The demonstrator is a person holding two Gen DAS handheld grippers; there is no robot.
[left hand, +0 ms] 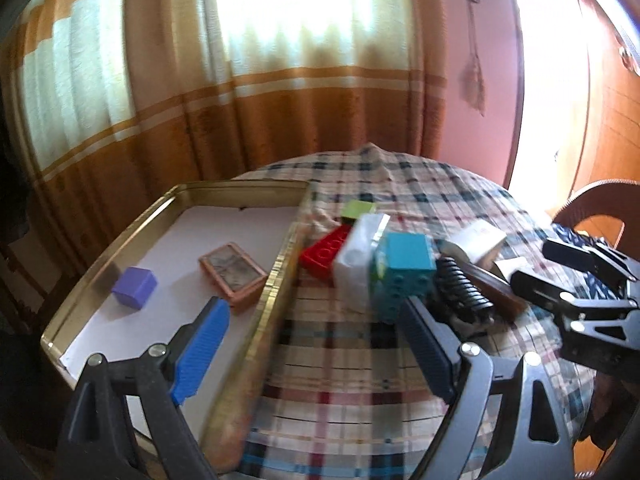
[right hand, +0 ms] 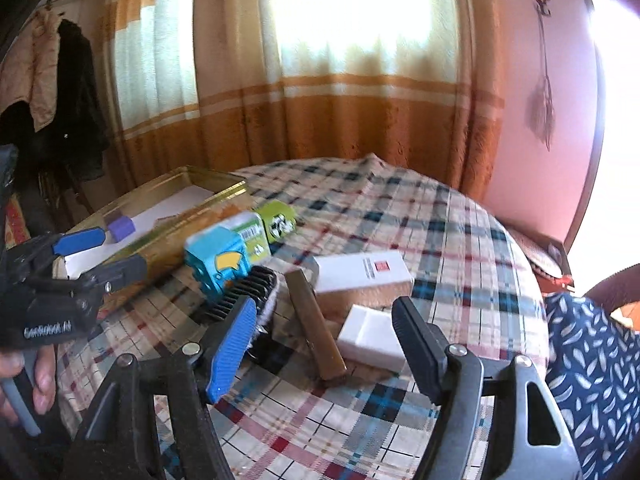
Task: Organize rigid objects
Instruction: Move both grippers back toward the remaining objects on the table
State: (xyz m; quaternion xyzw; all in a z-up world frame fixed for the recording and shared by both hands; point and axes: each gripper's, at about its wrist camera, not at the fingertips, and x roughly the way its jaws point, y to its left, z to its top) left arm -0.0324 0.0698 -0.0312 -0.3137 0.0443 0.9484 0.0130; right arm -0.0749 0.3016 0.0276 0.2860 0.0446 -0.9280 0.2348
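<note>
Plaid tablecloth [right hand: 400,216], gold tray [left hand: 120,224], purple cube [left hand: 134,288], teal block [left hand: 404,268], red brick [left hand: 324,252], orange-striped curtain [left hand: 280,100]

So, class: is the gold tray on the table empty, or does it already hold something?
Not empty. The gold tray holds a purple block and a flat pink-framed case on its white floor; the other objects lie outside on the checked cloth.

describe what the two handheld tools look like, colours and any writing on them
Each tool is black, with angular linkage arms joined by silver rivets. The left tool and right tool each carry one ribbed bright-blue finger pad and one dark one. The right wrist view shows white lettering, too blurred to read, on the left tool's body.
</note>
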